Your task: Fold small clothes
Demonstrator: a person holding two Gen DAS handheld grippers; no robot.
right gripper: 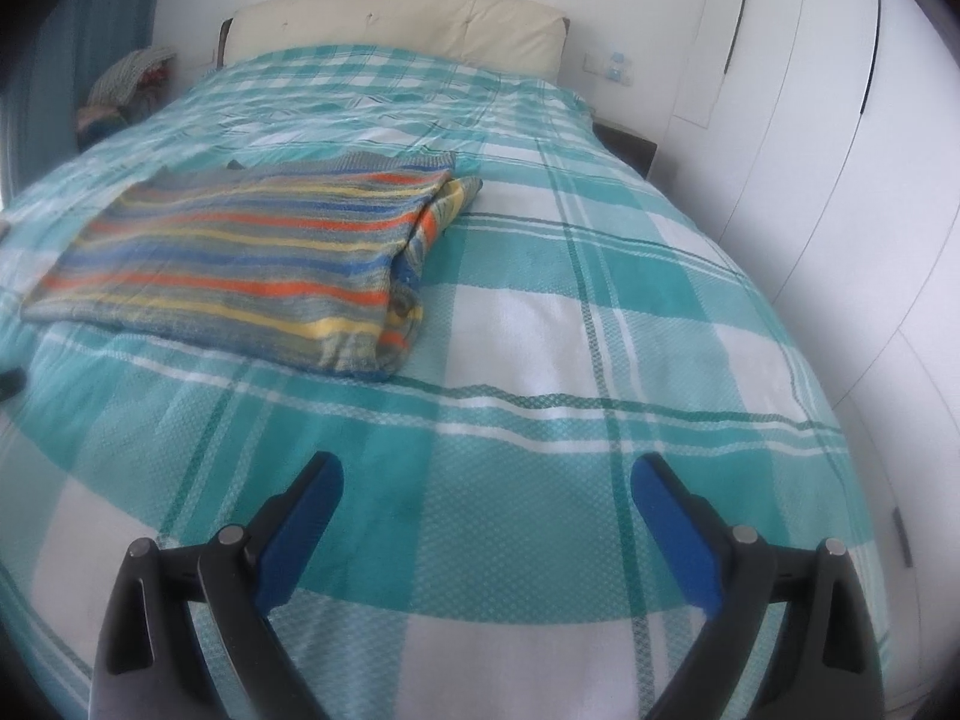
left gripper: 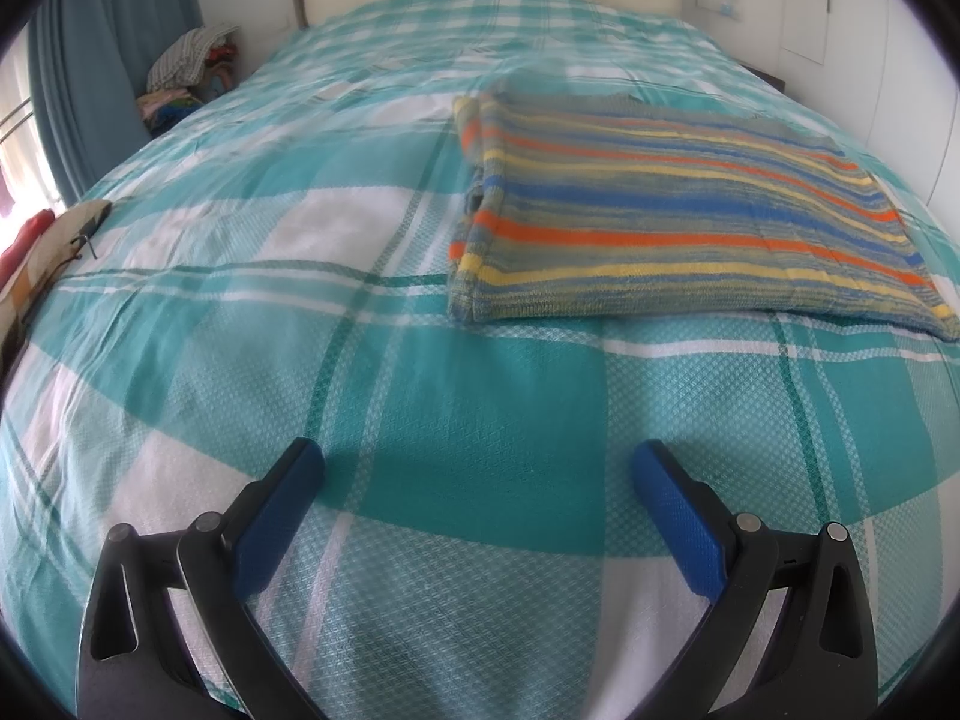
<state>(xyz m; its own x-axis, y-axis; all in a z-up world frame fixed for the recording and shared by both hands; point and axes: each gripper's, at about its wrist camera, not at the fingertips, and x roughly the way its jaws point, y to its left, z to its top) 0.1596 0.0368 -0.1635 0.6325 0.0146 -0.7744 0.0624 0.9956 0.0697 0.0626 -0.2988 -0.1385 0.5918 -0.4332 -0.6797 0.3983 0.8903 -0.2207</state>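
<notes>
The left tool (left gripper: 477, 468) hangs released and empty over the teal-and-white checked bedspread (left gripper: 240, 312), with the striped knit garment (left gripper: 678, 210) lying folded flat on the bed up ahead to its right. The right tool (right gripper: 486, 480) is likewise spread wide and holds nothing, the garment ahead to its left. A careless pinch could catch only the top layer, or snag the bedspread underneath, and drag the fold apart; no brand, label or legible writing shows anywhere.
</notes>
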